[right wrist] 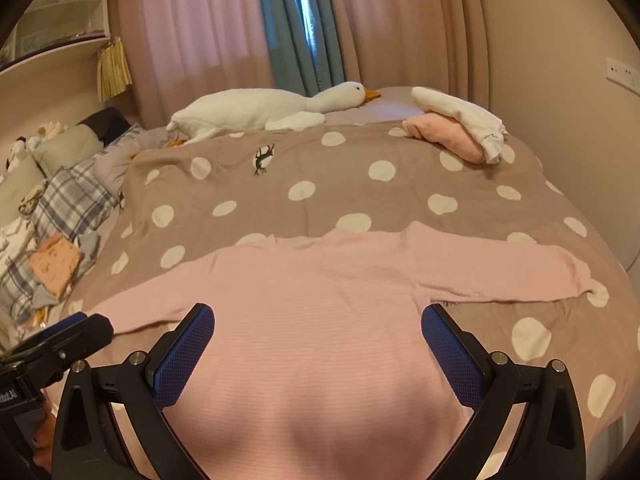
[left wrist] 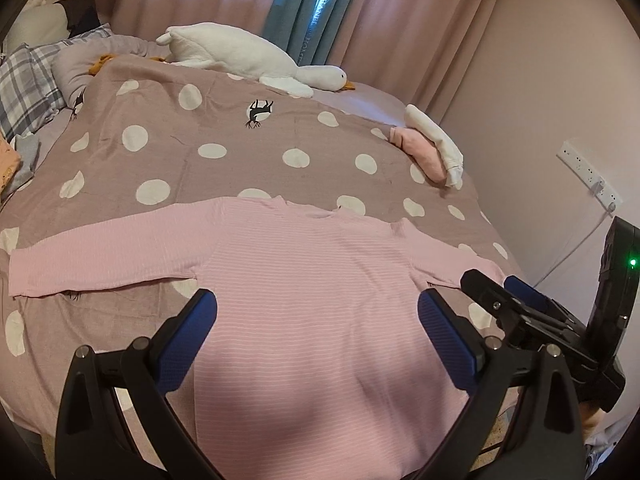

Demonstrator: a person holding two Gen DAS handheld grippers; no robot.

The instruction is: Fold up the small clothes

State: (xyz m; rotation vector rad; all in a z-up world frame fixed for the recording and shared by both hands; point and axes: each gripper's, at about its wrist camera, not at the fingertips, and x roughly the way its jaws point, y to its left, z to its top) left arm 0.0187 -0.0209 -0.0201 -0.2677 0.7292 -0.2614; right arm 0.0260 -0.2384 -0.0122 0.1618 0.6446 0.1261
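Lying flat on polka-dot bedspread [left wrist: 248, 148]: 1 pink striped long-sleeve top [left wrist: 320, 300], both sleeves spread outward, neckline toward the curtains [right wrist: 192, 32]. Left gripper [left wrist: 318, 314]: jaws wide apart, holding nothing, above the top's lower body. Right gripper [right wrist: 318, 320]: likewise wide apart, empty. Far edge: 1 white plush goose [right wrist: 272, 110]; 1 folded pile, pink and white [right wrist: 460, 128].
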